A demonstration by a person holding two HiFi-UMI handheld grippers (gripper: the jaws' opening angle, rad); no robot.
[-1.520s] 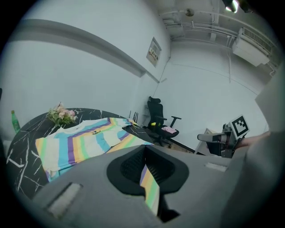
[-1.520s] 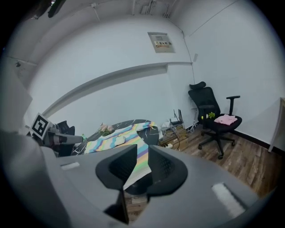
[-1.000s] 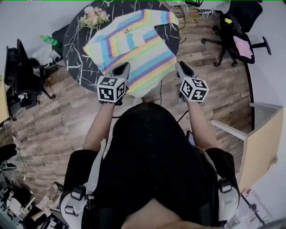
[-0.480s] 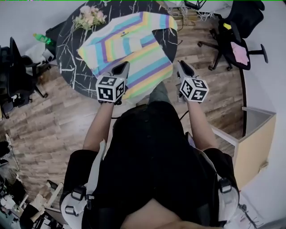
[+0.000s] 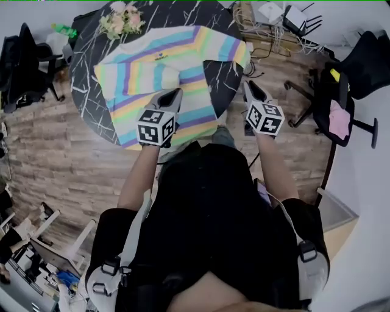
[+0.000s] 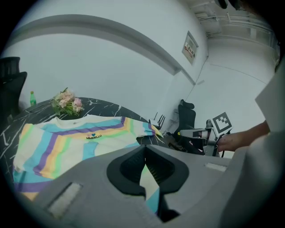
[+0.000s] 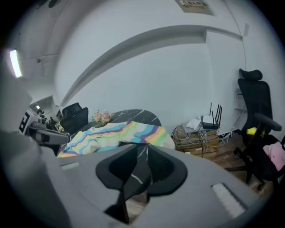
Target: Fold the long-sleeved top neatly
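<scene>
A long-sleeved top (image 5: 161,64) with pastel stripes lies spread flat on a round black marble table (image 5: 85,73). It also shows in the left gripper view as the top (image 6: 75,138) and in the right gripper view as the top (image 7: 118,131). My left gripper (image 5: 175,93) hovers over the top's near hem, its jaws shut with nothing between them (image 6: 143,149). My right gripper (image 5: 248,85) hangs just off the table's right edge near the right sleeve. Its jaws (image 7: 141,149) stand a narrow gap apart and hold nothing.
Pink flowers (image 5: 122,18) sit at the table's far edge, with a green bottle (image 5: 61,27) behind. Black office chairs stand at the left (image 5: 24,61) and right (image 5: 341,103). Cables and a router (image 5: 286,18) lie on the wooden floor past the table.
Both grippers have moved forward and down toward the table. The left one now reaches over the top's near hem. The table has shifted left in the head view.
</scene>
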